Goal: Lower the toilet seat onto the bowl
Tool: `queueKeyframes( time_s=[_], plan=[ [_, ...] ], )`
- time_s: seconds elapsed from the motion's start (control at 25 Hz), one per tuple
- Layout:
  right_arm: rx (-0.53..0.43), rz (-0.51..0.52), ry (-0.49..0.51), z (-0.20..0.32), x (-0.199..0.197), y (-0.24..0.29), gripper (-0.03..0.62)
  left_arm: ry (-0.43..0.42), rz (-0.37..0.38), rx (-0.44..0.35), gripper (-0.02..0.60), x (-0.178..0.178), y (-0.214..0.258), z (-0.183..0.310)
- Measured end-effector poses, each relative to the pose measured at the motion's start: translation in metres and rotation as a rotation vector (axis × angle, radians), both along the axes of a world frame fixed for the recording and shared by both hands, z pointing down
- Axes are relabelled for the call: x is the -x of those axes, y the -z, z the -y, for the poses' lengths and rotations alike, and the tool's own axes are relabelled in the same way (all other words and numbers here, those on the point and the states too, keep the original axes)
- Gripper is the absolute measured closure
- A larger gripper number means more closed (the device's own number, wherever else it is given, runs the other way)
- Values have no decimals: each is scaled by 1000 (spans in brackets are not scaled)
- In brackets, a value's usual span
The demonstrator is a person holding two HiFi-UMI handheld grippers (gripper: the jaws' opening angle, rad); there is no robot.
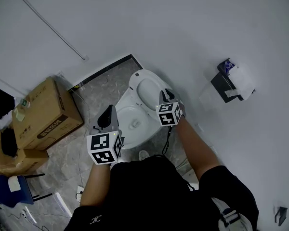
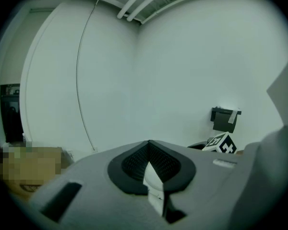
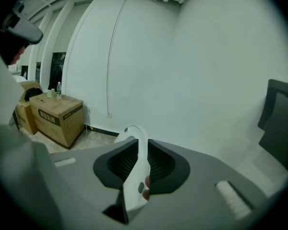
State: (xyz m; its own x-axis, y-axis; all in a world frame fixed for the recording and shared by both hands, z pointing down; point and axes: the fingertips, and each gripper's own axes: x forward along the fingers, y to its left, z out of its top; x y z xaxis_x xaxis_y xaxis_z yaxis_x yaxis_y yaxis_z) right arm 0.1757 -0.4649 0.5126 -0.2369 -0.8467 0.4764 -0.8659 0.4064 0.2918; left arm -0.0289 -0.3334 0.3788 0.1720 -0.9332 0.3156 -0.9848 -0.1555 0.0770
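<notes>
Far left, on the floor (image 1: 62, 158): two cardboard boxes (image 1: 45, 113) against the wall, a blue chair (image 1: 9, 189) nearer. Grey marbled tiles.

Left tongs (image 1: 106, 114): held out over the floor just left of the toilet bowl (image 1: 130, 124), not touching it. The left gripper view shows the jaws together at the tips with nothing gripped (the white sliver low in the gap is something beyond them, and I can't tell what). Its marker cube faces the head camera.

Centre: the white toilet bowl is open and uncovered. The toilet seat (image 1: 144, 81) is not down. It stands raised at the far end of the bowl, towards the wall, with its oval opening facing the head camera.

Right tongs (image 1: 167, 96): at the right edge of the raised toilet seat. In the right gripper view the seat's white rim runs edge-on through the narrow gap between the two dark pads. The jaws are slightly apart around the rim rather than clamped on it.

Right: a dark paper holder (image 1: 226, 83) on the wall with white paper hanging from it, well apart from the toilet. The left gripper view also catches it, just above the right tongs' marker cube.
</notes>
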Motion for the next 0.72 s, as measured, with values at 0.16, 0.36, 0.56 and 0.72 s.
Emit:
queueKeyframes(
  time_s=[0.16,0.36,0.56,0.72],
  plan=[
    [53,-13,1,25,-4,-24,514,36,22,25,574,8,-7,4],
    [119,-43,13,52,-4,-49,499,72,35,39,574,18,-11,12],
    [159,-66,31,66,-1,-65,490,96,42,45,574,22,-16,20],
    [194,-90,44,70,1,-81,491,110,38,58,574,25,-21,24]
  ],
)
